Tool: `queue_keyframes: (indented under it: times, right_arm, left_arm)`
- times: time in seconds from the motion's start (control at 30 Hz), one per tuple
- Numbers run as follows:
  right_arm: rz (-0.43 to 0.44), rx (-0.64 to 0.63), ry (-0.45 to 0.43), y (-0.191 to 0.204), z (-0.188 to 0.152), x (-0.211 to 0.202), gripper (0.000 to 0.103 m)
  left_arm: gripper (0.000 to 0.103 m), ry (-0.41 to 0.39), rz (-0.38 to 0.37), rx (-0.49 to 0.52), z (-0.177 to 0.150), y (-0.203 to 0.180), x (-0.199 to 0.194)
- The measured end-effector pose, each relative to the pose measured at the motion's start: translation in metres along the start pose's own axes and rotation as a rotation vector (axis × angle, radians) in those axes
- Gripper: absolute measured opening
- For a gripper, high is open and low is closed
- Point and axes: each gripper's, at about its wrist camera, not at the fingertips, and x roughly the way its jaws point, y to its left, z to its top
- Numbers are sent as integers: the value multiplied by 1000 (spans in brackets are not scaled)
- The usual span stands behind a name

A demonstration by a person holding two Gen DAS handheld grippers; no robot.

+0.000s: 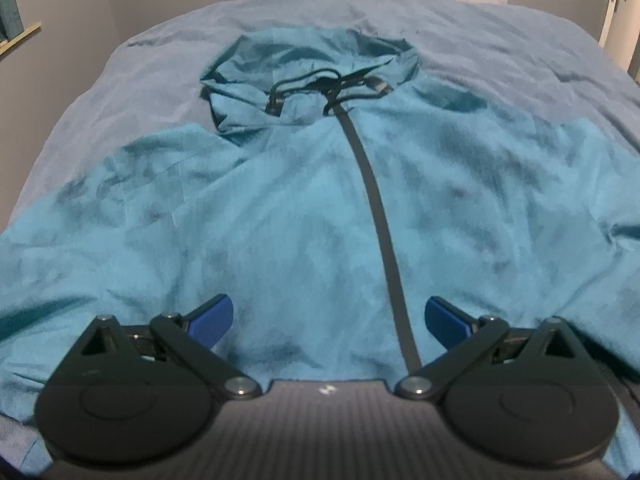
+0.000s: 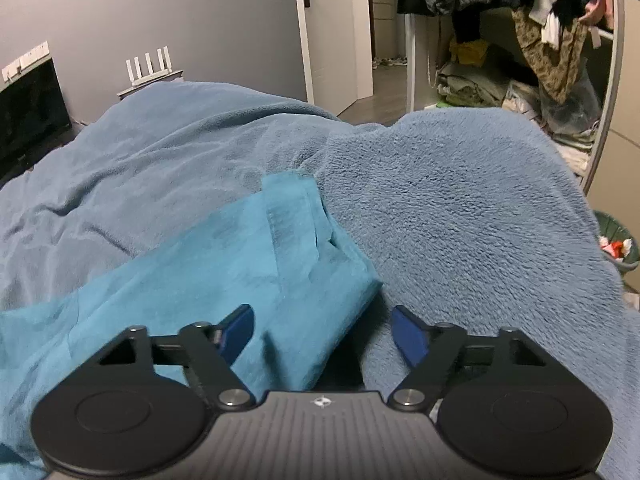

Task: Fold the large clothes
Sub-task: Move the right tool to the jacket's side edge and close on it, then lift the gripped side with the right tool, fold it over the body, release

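Note:
A teal hooded jacket lies spread front-up on a bed, with its dark zipper running up the middle and its hood at the far end. My left gripper is open and empty, just above the jacket's lower hem near the zipper. In the right wrist view one teal sleeve lies stretched out with its cuff away from me. My right gripper is open and empty, with its blue fingers either side of the sleeve's near part.
The bed is covered by a grey-blue fleece blanket. A dark screen and a white router stand by the wall. An open door, a full clothes rack and a green bin are at the right.

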Motion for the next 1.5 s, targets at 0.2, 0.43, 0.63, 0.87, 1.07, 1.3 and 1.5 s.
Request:
queue_keyframes:
  times: [0.2,0.43,0.63,0.87,1.07,1.3,1.5]
  right_arm:
    - [23,-4,8,2,0,23,20]
    - [100,-66,-99,39,14,1,8]
    - [232,-150,-191,105,19,-33,8]
    - [391,-273,-266,195,10,-80,7]
    - [530,-362,-271,278,-14,-113,7]
    - [661,-499,-235,378,-63,-150,7]
    - [716,-586,-201,460,-119,-185,7]
  left_arm:
    - [103,-9,13,-10,-2,3,0]
    - [103,-56,29,20,3,-1,-9]
    - [103,-78,38,17,2,5,-14]
    - [103,-107,43,-35,1,26,-19]
    - [103,-138,59,-84,1,47,-18]
    - [103,-170,65,-157,-3,72,-23]
    - [103,-173,50,-185,-8,85,-23]
